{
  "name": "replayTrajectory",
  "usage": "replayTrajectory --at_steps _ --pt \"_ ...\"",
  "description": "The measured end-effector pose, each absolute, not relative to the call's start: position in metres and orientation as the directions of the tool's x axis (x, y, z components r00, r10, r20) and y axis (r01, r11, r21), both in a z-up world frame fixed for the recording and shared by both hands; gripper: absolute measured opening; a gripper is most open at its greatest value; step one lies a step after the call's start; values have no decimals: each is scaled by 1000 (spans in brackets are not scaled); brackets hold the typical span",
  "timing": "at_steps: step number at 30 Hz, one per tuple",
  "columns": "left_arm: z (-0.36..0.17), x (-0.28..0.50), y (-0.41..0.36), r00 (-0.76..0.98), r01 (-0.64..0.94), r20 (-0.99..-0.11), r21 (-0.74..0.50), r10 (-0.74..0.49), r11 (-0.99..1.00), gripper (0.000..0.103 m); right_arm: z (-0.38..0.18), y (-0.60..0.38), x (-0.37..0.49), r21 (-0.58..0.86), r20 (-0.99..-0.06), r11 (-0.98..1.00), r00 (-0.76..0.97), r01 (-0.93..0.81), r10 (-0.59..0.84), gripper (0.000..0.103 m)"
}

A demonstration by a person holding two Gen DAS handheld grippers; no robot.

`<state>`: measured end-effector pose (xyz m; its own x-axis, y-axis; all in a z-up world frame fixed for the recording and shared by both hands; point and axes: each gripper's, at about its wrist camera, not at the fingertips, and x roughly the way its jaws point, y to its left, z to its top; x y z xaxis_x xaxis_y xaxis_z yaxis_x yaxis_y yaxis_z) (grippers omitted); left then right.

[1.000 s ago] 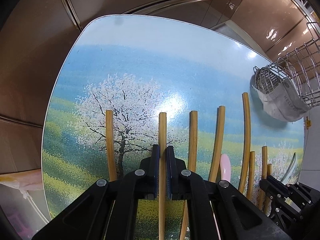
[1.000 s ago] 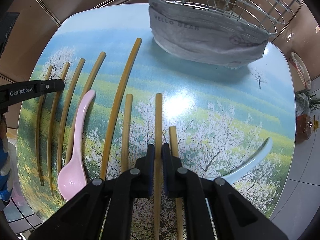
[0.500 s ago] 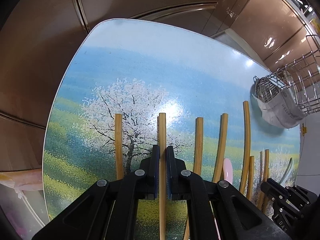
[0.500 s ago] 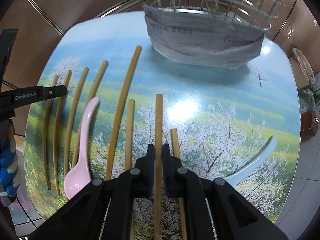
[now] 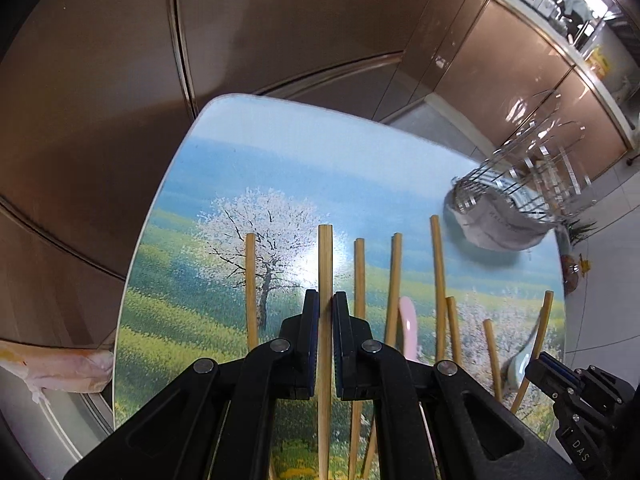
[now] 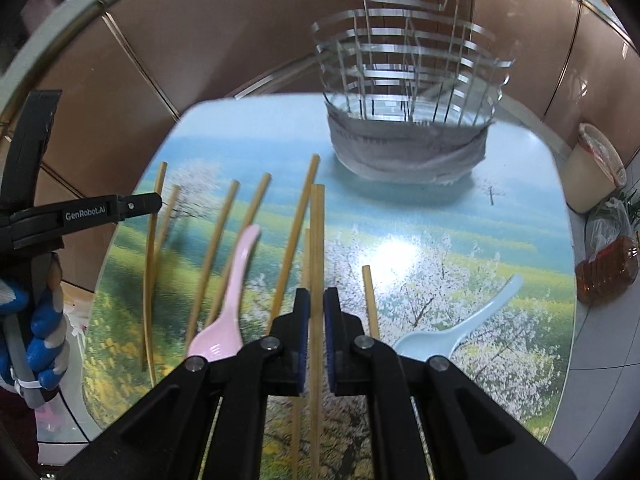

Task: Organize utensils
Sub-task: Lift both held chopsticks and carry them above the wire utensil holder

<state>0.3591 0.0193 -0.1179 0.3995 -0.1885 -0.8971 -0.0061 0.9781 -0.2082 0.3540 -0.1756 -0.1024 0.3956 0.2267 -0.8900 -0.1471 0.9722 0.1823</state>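
Observation:
My left gripper (image 5: 325,302) is shut on a wooden chopstick (image 5: 325,258), held above the table. My right gripper (image 6: 316,300) is shut on another wooden chopstick (image 6: 317,236), also lifted off the table. Several more chopsticks (image 6: 218,256) lie side by side on the picture-printed table (image 6: 440,216). A pink spoon (image 6: 232,300) lies among them, and a light blue spoon (image 6: 452,332) lies to the right. A wire utensil basket (image 6: 408,80) wrapped in grey cloth stands at the table's far side. The left gripper (image 6: 158,202) also shows at the left of the right wrist view.
A brown panelled wall (image 5: 280,40) runs behind the table. A cream bucket (image 6: 592,168) and an amber bottle (image 6: 608,272) stand on the floor at the right. A hand in a blue glove (image 6: 40,320) holds the left gripper.
Both grippers have risen with their chopsticks, which now hang clear of the table. Both views take in more of the wall and the basket.

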Motion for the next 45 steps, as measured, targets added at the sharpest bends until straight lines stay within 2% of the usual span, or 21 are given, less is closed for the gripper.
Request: replayTrajectory --at_steps 9,16,21,28,30,35,41,45 --pt "-68 315 20 492 32 -832 -278 -257 960 6 -49 -170 305 236 -821 958 495 -164 286 6" --pt "-6 303 11 588 94 -740 -340 -328 936 6 15 -177 292 256 -728 951 613 -174 307 7" --pt "51 323 -14 668 181 -622 -395 -408 900 6 78 -194 309 252 -619 949 722 -190 309 7" --pt "82 370 -56 756 281 -451 -431 -474 858 6 133 -217 353 248 -408 939 854 -238 324 7" --pt "85 380 -66 789 298 -402 -411 -464 861 6 137 -221 367 216 -340 944 888 -248 311 7" --pt "90 401 -85 868 302 -288 -341 -405 890 6 130 -234 403 180 -248 955 929 -236 276 7" --pt "76 427 -106 911 291 -200 -307 -360 906 6 97 -258 441 180 -194 965 955 -190 224 7" --pt "45 433 -124 938 258 -162 -269 -308 928 6 60 -266 455 173 -184 972 965 -158 189 7"
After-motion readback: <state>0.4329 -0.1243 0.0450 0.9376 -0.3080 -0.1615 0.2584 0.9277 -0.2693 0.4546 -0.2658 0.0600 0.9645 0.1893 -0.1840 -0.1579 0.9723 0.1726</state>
